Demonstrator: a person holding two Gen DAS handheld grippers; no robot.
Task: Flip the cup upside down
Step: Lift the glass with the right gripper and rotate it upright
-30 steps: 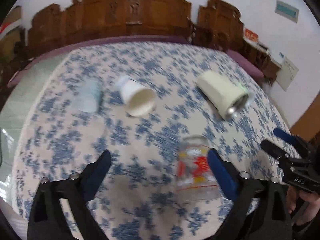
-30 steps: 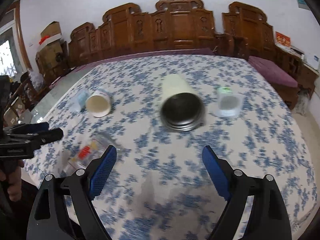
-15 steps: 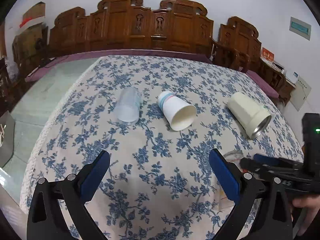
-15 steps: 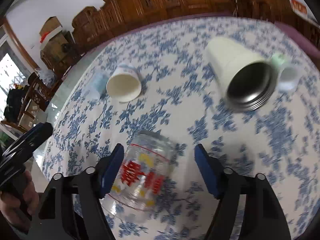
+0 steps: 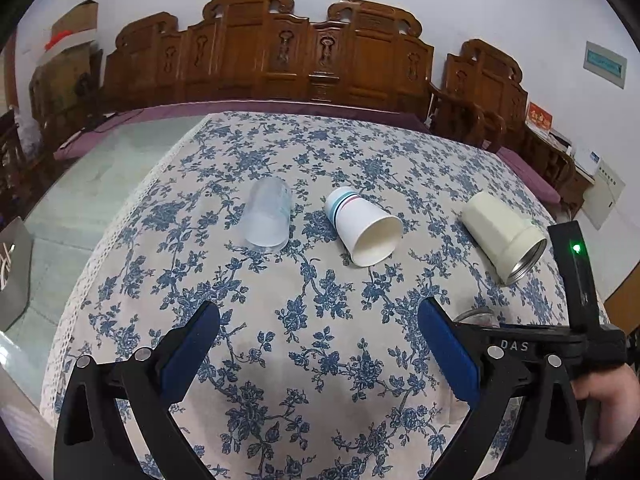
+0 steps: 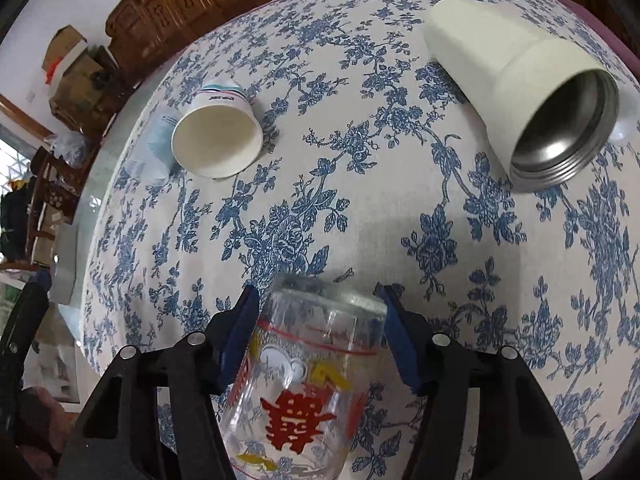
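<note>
A clear glass cup [image 6: 308, 364] with red and yellow print lies on its side on the blue-flowered tablecloth. My right gripper [image 6: 318, 328] is closed around it, both blue pads against its sides near the far end. In the left wrist view only the glass's rim [image 5: 476, 316] shows behind the right gripper's black body [image 5: 560, 344]. My left gripper [image 5: 318, 344] is open and empty, held above the cloth's near part.
A white paper cup [image 5: 366, 226] [image 6: 218, 138], a clear plastic cup [image 5: 267, 213] [image 6: 154, 148] and a cream steel-lined flask [image 5: 502, 236] [image 6: 524, 96] all lie on their sides farther out. The table's left edge [image 5: 100, 248] drops to the floor. Carved wooden benches [image 5: 280, 56] stand behind.
My right gripper has moved down onto the glass cup and closed on it. My left gripper has pulled back and left, away from the glass.
</note>
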